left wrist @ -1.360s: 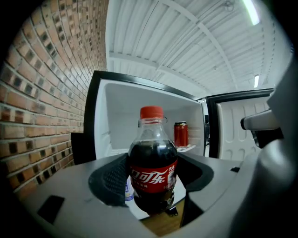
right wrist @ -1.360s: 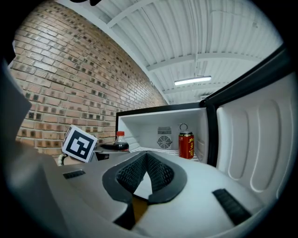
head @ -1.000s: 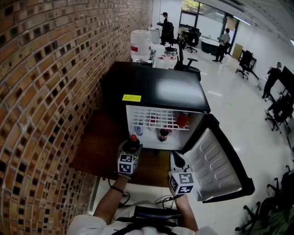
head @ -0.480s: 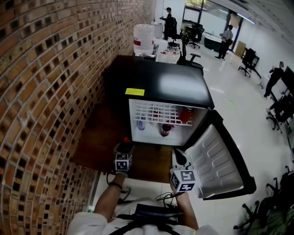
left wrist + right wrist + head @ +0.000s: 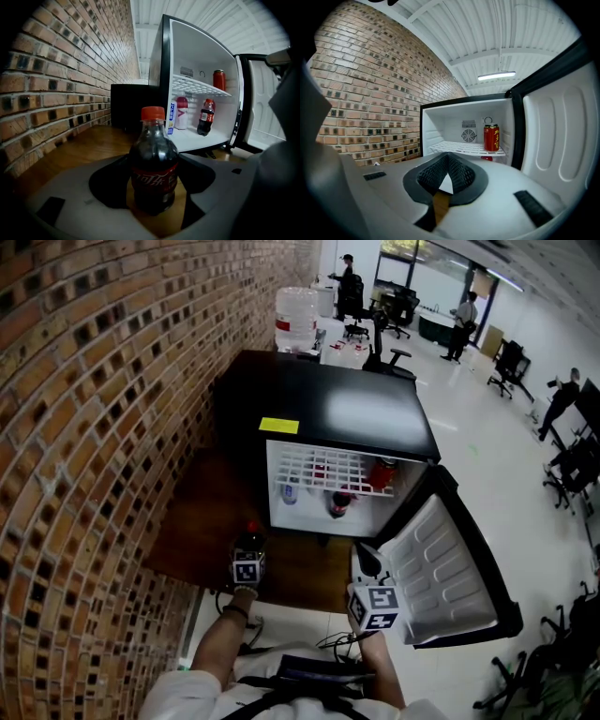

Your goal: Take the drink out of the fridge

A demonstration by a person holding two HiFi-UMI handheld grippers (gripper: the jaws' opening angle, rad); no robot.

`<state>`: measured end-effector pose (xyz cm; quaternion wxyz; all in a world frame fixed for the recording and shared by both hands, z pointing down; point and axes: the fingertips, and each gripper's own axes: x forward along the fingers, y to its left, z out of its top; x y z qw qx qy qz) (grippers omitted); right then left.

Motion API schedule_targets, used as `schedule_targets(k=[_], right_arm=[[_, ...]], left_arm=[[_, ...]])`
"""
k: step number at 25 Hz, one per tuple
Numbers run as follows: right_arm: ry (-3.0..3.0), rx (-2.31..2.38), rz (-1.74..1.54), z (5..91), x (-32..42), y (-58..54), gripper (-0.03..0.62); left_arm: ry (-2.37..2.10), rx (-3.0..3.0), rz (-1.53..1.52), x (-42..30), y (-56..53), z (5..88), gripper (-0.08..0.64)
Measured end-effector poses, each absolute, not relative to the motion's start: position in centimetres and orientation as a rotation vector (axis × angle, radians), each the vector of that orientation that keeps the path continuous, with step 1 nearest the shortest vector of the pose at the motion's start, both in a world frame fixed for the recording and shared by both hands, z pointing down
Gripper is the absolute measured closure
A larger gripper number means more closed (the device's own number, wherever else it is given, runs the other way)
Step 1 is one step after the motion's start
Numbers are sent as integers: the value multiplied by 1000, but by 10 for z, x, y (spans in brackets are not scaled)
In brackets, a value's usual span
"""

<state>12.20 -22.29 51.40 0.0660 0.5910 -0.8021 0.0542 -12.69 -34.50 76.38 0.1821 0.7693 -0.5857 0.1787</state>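
Brickwork runs along the whole left side, a rough red-brown brick wall (image 5: 84, 427) meeting a strip of dark polished wooden floor (image 5: 187, 531), and at twelve o'clock from the person stands a compact black fridge (image 5: 319, 409) with a white interior, its white-lined door (image 5: 450, 568) swung wide toward four o'clock. The drink is already outside: a small clear plastic cola bottle (image 5: 153, 161) with a red screw cap and red label stands upright between the jaws of the left gripper (image 5: 247, 549), at about eleven o'clock, low over the wood just in front of the fridge (whether its base touches the boards I cannot tell). The jaws are clamped on the lower body, at and below the label. Full as it looks, the cola bottle should feel fairly heavy for its size and quite stiff, though the smooth plastic may be slick if chilled; that broad labelled belly seems the safest hold, since the neck is narrow. At one o'clock the right gripper (image 5: 448, 164) points at the fridge with its ribbed pads pressed together on nothing. A tall red can (image 5: 491, 137) sits on the wire shelf.
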Motion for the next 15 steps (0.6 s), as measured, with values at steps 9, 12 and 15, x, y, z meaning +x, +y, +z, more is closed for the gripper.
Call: schedule_targets(k=[9,12,15], right_arm=[[-2412,1782,167,515,123,-223,581],[-2410,1785,168,515,124,-224,581],[-2409,1786,172,516,124,-224,581]], left_arm=[[-1645,2187,497,-121,-354,767,252],[-1645,2175,514,-123,-352,768,252],[-1647,2178,513,-124,-353,771,252]])
